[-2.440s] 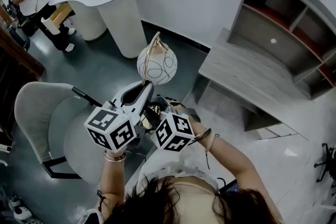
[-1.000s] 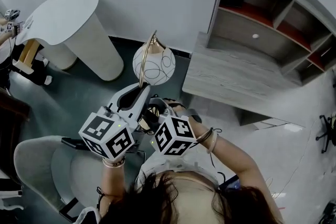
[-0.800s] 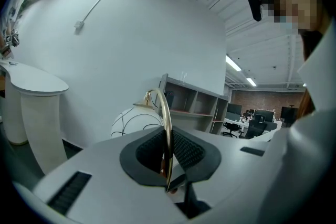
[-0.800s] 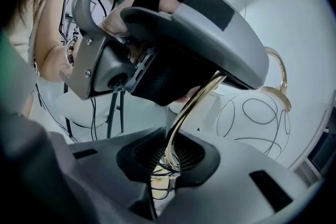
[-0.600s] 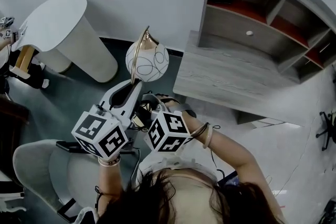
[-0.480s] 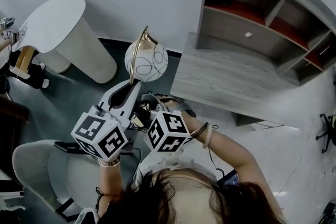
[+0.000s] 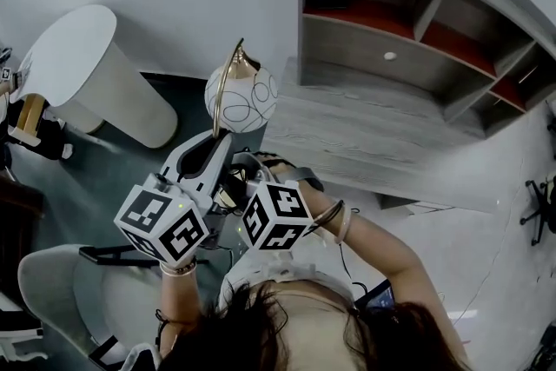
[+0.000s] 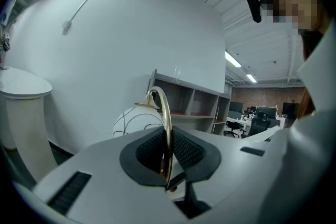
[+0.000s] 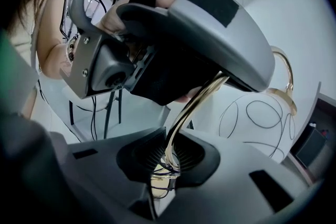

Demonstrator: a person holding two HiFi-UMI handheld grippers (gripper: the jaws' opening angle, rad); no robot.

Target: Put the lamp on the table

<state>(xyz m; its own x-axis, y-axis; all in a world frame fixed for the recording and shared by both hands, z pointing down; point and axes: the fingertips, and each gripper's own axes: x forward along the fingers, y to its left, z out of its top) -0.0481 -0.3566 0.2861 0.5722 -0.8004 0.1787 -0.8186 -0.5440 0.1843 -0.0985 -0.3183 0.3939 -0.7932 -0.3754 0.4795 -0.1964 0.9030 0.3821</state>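
The lamp [image 7: 241, 98] is held in the air by its curved brass stem, which is clamped low down by the right claw [image 9: 168, 160] and higher up by the left claw [image 8: 167, 157]. Both are closed tight on the metal. Compared with a moment earlier, the grey wooden surface [image 7: 373, 135] beneath the shelving has been brought much nearer. The globe shade is now seen just beside its near corner, and the white pedestal table [image 7: 69, 56] has been left farther off to the side. The lamp has not yet been set down. It is judged that it must next be carried over the surface and lowered upright.
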